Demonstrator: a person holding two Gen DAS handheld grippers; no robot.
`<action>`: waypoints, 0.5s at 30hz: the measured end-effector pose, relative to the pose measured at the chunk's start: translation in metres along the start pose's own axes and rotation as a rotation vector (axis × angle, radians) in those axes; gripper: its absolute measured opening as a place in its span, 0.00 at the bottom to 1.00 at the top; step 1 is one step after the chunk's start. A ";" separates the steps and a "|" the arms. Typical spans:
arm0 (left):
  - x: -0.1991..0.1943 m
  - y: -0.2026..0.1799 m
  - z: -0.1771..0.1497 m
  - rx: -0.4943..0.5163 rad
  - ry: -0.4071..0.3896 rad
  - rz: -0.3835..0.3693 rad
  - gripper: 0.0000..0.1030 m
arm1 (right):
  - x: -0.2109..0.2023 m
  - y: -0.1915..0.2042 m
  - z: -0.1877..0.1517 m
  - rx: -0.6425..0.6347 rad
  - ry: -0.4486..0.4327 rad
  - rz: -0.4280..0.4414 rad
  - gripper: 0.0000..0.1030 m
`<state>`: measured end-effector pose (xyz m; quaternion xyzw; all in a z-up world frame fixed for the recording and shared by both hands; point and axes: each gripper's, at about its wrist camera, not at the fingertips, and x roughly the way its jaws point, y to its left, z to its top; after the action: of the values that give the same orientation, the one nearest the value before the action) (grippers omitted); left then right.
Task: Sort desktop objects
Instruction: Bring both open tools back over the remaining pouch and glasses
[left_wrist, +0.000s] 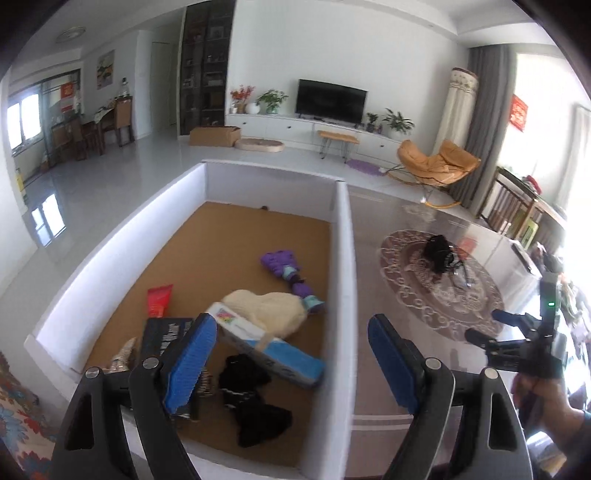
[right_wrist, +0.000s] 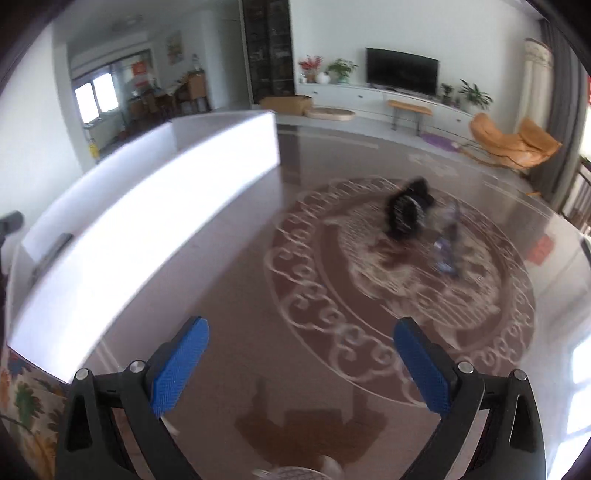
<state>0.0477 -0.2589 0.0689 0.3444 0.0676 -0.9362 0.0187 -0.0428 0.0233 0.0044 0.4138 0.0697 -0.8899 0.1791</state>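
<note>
Blue-padded fingers of the left gripper (left_wrist: 291, 363) are filling the bottom of the left wrist view, spread wide and gripping nothing, hanging above the near end of a white-walled box (left_wrist: 343, 280) with a brown floor.

Along the lower left of that frame, a crinkled metallic wrapper (left_wrist: 123, 354) is lying by the box's near wall, with a black carton (left_wrist: 166, 334) beside it and a red tube (left_wrist: 160, 300) just beyond. Toward the middle, a blue and white carton (left_wrist: 273, 350) is resting at a slant, its far end tucked under a cream knitted hat (left_wrist: 269, 308). A crumpled black cloth (left_wrist: 255, 398) is lying in front of the carton, near the bottom centre. Further up, a purple toy (left_wrist: 282, 267) is stretching from the middle of the box floor toward the hat.

Right of the box wall, a glass tabletop (left_wrist: 369, 229) is showing a round patterned rug beneath it. On the glass, right of centre, a black bundle (left_wrist: 437, 251) is sitting with a thin pen-like item (left_wrist: 465, 277) touching its right side; both are too small to name more closely. At the far right edge, the right gripper (left_wrist: 487, 326) is appearing in a hand, its fingers apart.

In the right wrist view, heavily blurred, the right gripper (right_wrist: 301, 363) is standing wide and empty over bare glass, the white box (right_wrist: 147, 206) filling the left of the frame, the black bundle (right_wrist: 404, 212) and the slim item (right_wrist: 448, 240) lying upper right of centre.
</note>
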 end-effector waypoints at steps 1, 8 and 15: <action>-0.005 -0.020 0.000 0.029 -0.011 -0.040 0.81 | 0.002 -0.023 -0.011 0.028 0.020 -0.040 0.98; 0.023 -0.143 -0.021 0.140 0.071 -0.269 0.98 | 0.002 -0.140 -0.057 0.169 0.111 -0.218 0.98; 0.124 -0.200 -0.052 0.178 0.235 -0.165 0.98 | -0.001 -0.164 -0.064 0.214 0.084 -0.204 1.00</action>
<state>-0.0297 -0.0524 -0.0274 0.4452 0.0141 -0.8901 -0.0970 -0.0582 0.1934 -0.0403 0.4579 0.0236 -0.8878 0.0397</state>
